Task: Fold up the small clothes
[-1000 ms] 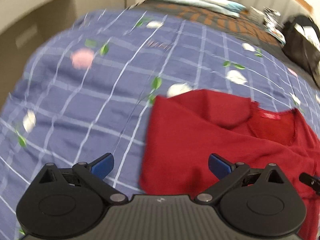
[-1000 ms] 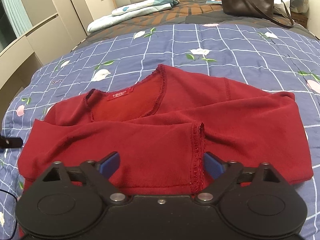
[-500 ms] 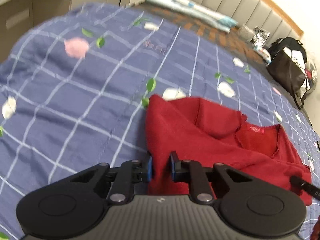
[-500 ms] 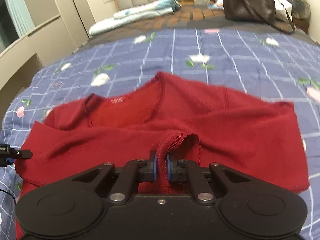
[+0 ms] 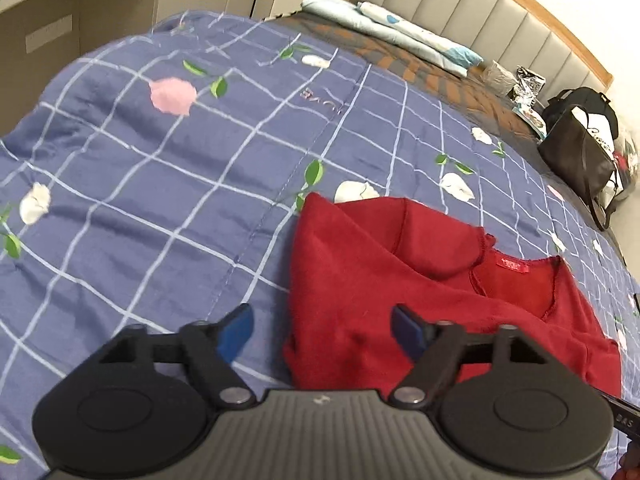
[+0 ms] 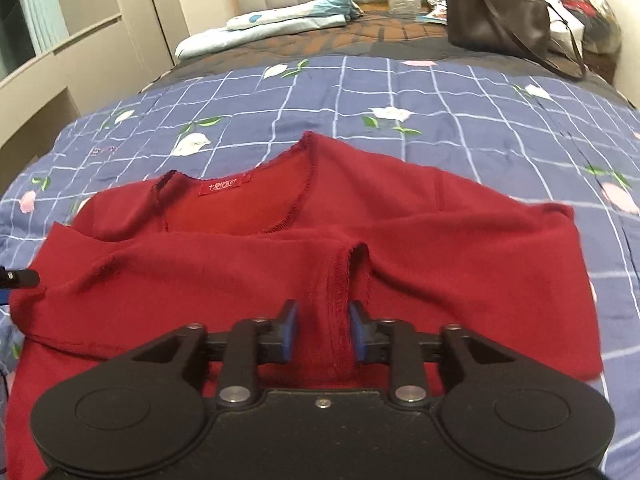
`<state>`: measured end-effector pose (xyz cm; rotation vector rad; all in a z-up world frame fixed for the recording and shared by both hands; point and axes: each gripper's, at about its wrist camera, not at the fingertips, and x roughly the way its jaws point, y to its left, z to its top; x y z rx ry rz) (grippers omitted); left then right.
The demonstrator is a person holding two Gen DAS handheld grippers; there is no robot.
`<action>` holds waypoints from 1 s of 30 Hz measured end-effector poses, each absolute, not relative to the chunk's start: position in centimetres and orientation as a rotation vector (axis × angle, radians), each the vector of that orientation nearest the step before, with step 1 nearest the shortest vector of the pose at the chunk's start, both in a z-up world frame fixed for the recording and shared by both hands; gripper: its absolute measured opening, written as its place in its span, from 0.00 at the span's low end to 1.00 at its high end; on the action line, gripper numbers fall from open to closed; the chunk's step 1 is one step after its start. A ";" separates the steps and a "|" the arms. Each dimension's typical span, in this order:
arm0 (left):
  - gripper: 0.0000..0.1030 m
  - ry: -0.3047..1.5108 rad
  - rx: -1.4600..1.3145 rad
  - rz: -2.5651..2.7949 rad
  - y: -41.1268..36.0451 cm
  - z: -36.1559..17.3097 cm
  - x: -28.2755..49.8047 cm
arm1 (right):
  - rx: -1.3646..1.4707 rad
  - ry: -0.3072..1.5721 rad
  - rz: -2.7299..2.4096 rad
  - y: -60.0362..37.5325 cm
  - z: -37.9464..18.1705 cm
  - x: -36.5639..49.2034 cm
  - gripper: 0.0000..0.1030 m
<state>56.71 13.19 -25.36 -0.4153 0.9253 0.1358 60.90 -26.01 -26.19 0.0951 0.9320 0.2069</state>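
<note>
A red knit top [image 6: 400, 240] lies on the blue checked quilt [image 6: 460, 120], neckline and label facing up, both sleeves folded across its front. My right gripper [image 6: 323, 332] is partly open over the sleeve cuffs, and a ridge of red fabric stands between its fingers, apart from both pads. My left gripper [image 5: 322, 330] is wide open and empty, low over the top's left folded edge [image 5: 340, 300]. The left edge lies flat on the quilt.
A dark handbag [image 6: 496, 20] and clutter sit at the far right of the bed. Folded light-blue bedding [image 6: 272, 24] lies near the headboard. Beige cabinets [image 6: 80, 40] stand along the left side. Blue quilt [image 5: 140, 200] stretches left of the top.
Both grippers were shut on the red fabric half a second ago. The left has opened wide and let go; the right has opened partway, leaving a bunched ridge between its fingers.
</note>
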 end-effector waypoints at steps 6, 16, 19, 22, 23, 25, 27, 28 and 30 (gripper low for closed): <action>0.96 0.932 -0.369 0.100 12.3 -23.9 52.8 | 0.123 0.954 0.160 -28.4 -25.3 56.9 0.74; 0.98 1.145 -0.303 0.031 10.6 -25.5 41.9 | 0.174 1.077 0.075 -32.9 -25.0 46.3 0.90; 0.99 1.213 -0.309 0.009 10.1 -26.2 39.1 | 0.199 1.120 0.041 -34.0 -25.2 43.0 0.90; 0.99 1.247 -0.315 -0.013 9.7 -26.6 36.8 | 0.243 1.153 0.024 -34.7 -25.3 40.2 0.90; 0.99 1.251 -0.304 -0.026 9.5 -26.6 36.1 | 0.260 1.163 0.016 -34.9 -25.3 39.2 0.90; 0.99 1.266 -0.266 -0.050 9.1 -26.3 35.2 | 0.295 1.186 0.007 -35.0 -25.5 37.3 0.90; 0.99 1.287 -0.247 -0.075 8.8 -26.2 34.6 | 0.320 1.200 -0.012 -35.1 -25.8 35.9 0.90; 0.99 1.298 -0.248 -0.080 8.7 -26.2 34.3 | 0.335 1.200 -0.023 -35.1 -25.7 35.2 0.89; 0.99 1.315 -0.273 -0.088 8.7 -26.0 33.7 | 0.374 1.198 -0.033 -35.1 -25.6 34.1 0.86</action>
